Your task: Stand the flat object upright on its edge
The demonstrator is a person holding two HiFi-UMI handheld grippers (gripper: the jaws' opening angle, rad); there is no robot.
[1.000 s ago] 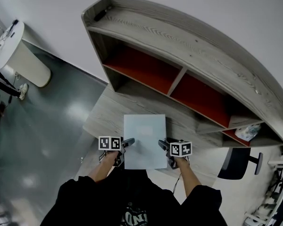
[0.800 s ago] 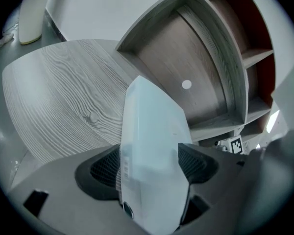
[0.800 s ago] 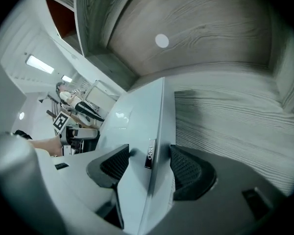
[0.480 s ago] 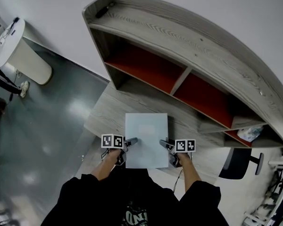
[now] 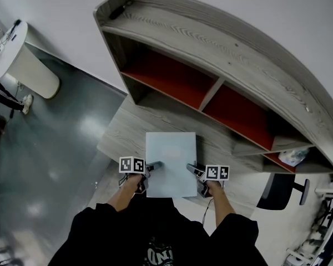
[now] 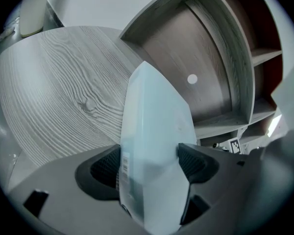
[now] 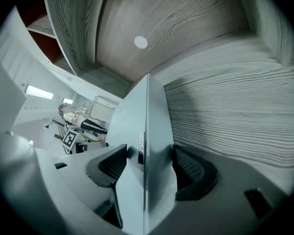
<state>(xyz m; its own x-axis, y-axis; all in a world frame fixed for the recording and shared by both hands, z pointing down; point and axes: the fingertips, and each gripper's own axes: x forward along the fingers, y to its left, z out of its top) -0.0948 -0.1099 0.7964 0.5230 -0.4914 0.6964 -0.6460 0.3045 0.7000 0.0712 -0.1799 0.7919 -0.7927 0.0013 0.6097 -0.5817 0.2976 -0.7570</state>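
Hardly anything has shifted over the last second: your left tongs (image 6: 149, 163), the flat object (image 5: 171, 162) and your right tongs (image 7: 149, 165) sit about where they were.

Your left tongs are clamped on the pale blue flat object's left edge. It hangs over the near part of the wooden surface (image 5: 127, 134), broad face turned up toward you, not yet on its edge. Its right edge lies between the right tongs, which are opening, pads barely touching it, if at all. If that side lets go now, I'd expect it to swing down from the single left grip, then slap flat or slide off the near rim.
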